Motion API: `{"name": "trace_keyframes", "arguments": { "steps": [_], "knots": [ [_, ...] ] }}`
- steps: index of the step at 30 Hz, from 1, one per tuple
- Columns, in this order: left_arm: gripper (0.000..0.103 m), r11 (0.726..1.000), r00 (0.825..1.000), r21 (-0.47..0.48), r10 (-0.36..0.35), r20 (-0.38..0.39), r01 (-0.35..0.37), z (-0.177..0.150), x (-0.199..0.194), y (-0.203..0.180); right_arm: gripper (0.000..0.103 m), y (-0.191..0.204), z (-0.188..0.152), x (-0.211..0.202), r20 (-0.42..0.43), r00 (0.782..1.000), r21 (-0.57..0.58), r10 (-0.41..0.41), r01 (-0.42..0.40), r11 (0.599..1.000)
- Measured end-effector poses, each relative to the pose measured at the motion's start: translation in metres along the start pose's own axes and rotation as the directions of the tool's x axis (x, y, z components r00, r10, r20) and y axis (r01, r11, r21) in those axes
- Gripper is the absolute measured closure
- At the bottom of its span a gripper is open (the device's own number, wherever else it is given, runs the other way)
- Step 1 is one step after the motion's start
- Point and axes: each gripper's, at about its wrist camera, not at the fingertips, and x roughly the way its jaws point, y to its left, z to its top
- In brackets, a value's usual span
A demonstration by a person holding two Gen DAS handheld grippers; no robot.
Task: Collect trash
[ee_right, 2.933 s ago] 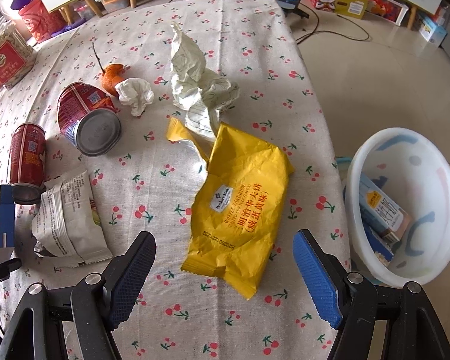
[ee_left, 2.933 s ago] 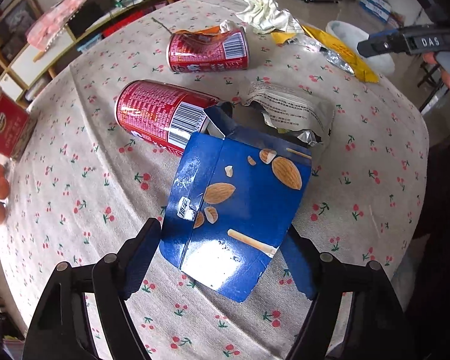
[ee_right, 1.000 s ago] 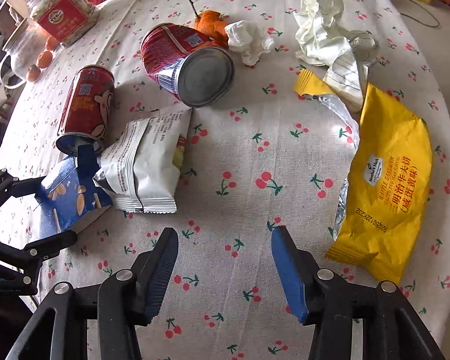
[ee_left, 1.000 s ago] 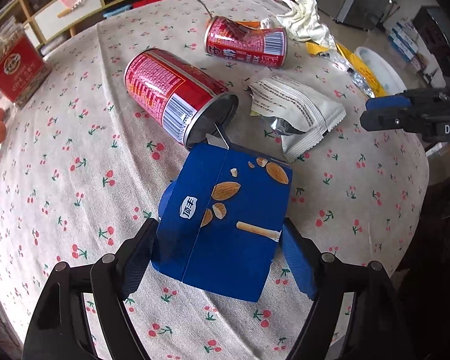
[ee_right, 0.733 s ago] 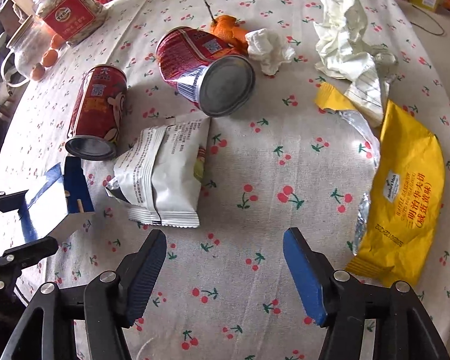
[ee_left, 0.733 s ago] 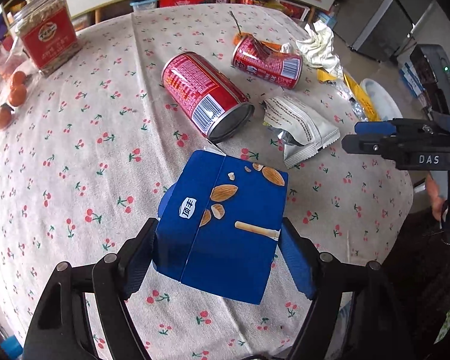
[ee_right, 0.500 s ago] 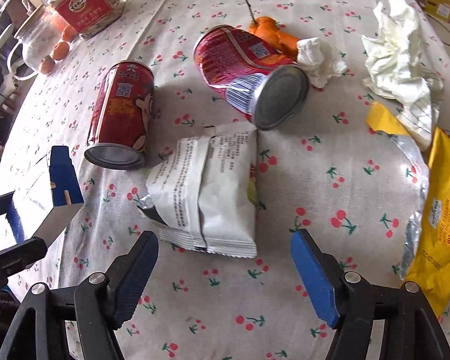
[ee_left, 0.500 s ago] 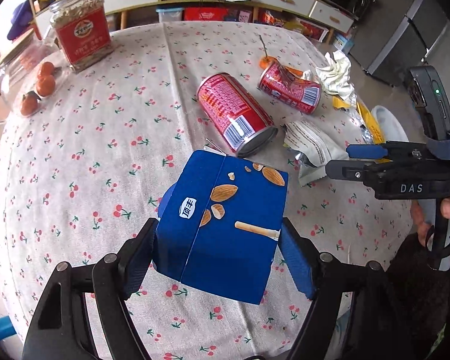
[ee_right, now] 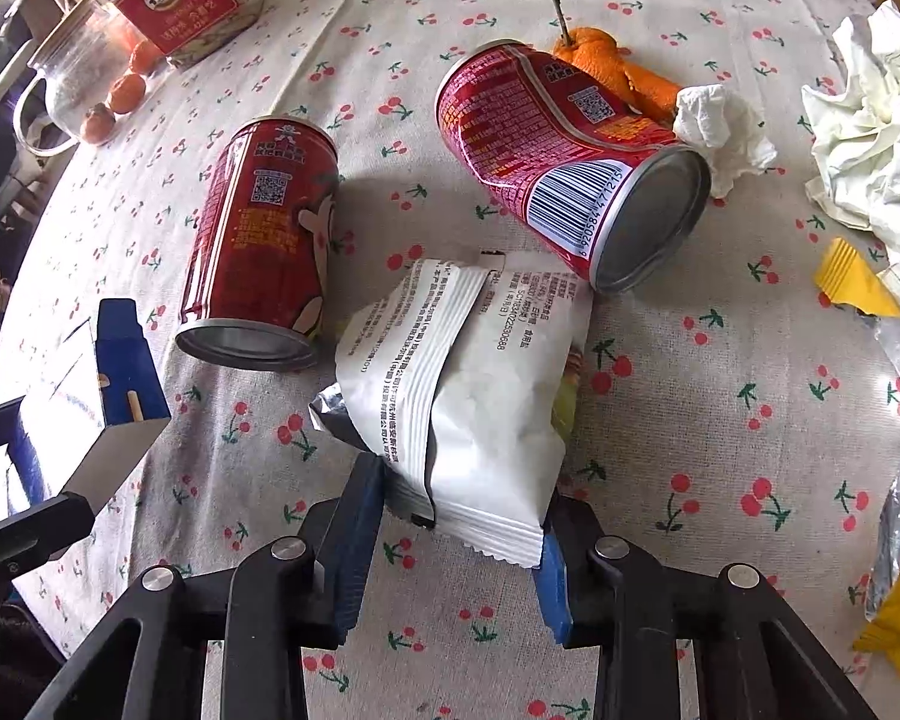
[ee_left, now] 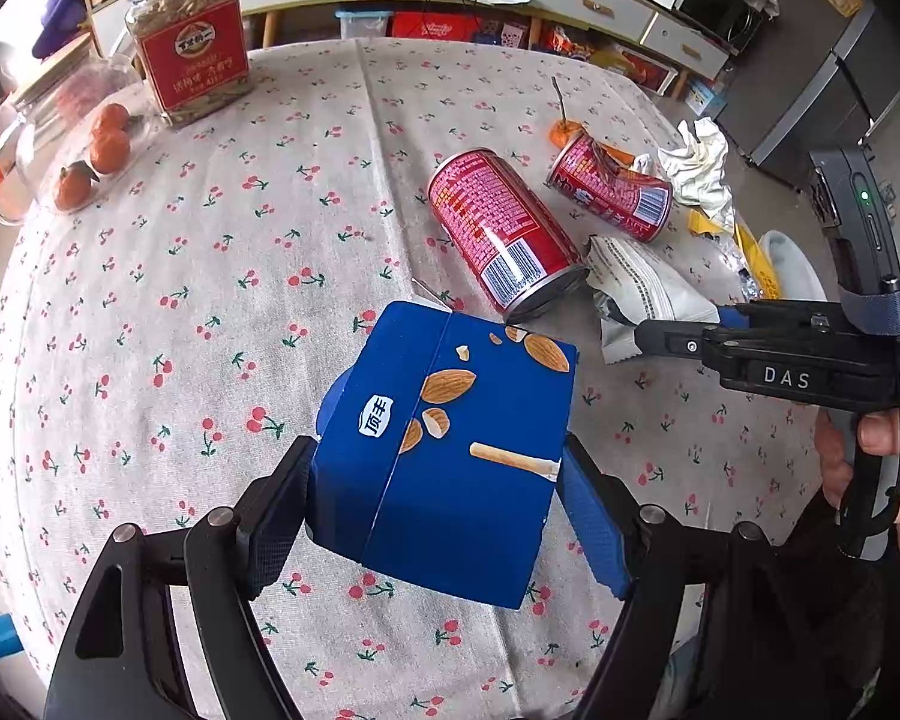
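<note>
The left gripper (ee_left: pixel 435 504) pinches the blue snack box (ee_left: pixel 444 450), lifted clear of the table (ee_left: pixel 210 276). The right gripper (ee_right: pixel 459 540), fingers spread, straddles the white wrapper (ee_right: pixel 468 390) at 6 o'clock of the cans. Step: grasping the wrapper. Next: close, lift. Half a second ago, the right gripper stood short of it.
</note>
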Motion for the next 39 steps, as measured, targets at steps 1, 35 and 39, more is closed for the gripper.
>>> {"name": "trace_keyframes", "arguments": {
  "steps": [1, 35, 39],
  "knots": [
    [0.023, 1.0, 1.0, -0.006, -0.002, 0.005, 0.002, 0.0, -0.002, 0.001, 0.068, -0.001, -0.001, -0.003, 0.003, 1.0, -0.002, 0.005, -0.005, 1.0],
    [0.023, 0.999, 0.994, -0.013, -0.043, 0.102, 0.045, 0.026, -0.019, -0.035, 0.034, -0.052, -0.017, -0.044, 0.052, 0.999, 0.05, 0.002, -0.005, 0.999],
    [0.023, 0.999, 0.996, -0.024, -0.031, 0.089, 0.033, 0.023, -0.017, -0.028, 0.031, -0.03, -0.015, -0.021, 0.025, 0.996, -0.058, -0.086, 0.087, 0.994]
  ]
}}
